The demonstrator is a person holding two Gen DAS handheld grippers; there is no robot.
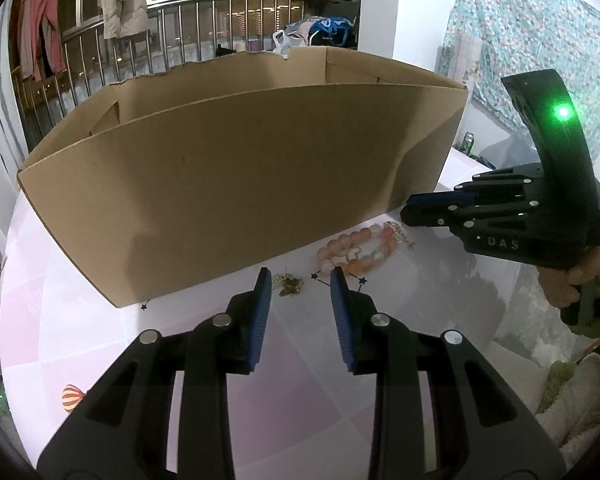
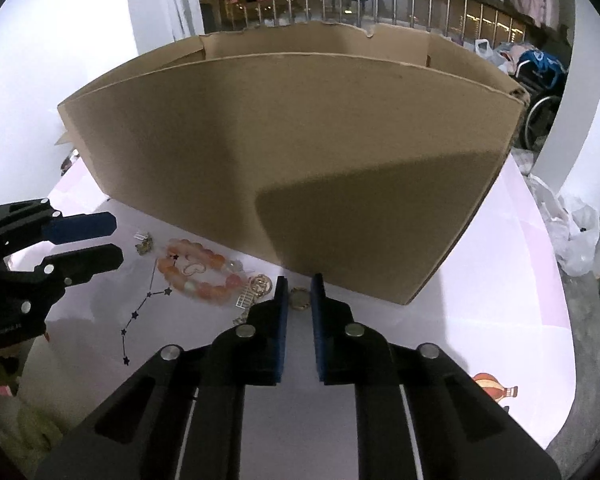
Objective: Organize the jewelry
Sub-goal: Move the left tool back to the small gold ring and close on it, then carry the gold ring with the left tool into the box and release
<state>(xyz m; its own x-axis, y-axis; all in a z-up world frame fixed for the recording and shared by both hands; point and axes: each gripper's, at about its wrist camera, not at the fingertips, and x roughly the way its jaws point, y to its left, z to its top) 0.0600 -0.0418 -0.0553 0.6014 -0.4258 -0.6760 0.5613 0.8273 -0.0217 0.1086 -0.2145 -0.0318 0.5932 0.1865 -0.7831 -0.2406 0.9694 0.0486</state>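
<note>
In the right wrist view, at the left edge, our left claw point(image 2: 118, 241) stands partly open with nothing between its jaws. Just right of it a small gold charm point(image 2: 144, 242) lies on the worktop point(image 2: 500, 280). Next comes the orange bead bracelet point(image 2: 200, 276), with a dark star chain point(image 2: 148, 308) trailing toward the lower left. Gold pendants point(image 2: 256, 288) lie beside the beads. At centre, our right claw point(image 2: 299, 286) is drawn narrow about a small round gold piece point(image 2: 300, 300); we cannot tell whether the pads press on it. The open cardboard box point(image 2: 300, 140) fills the frame above it.
</note>
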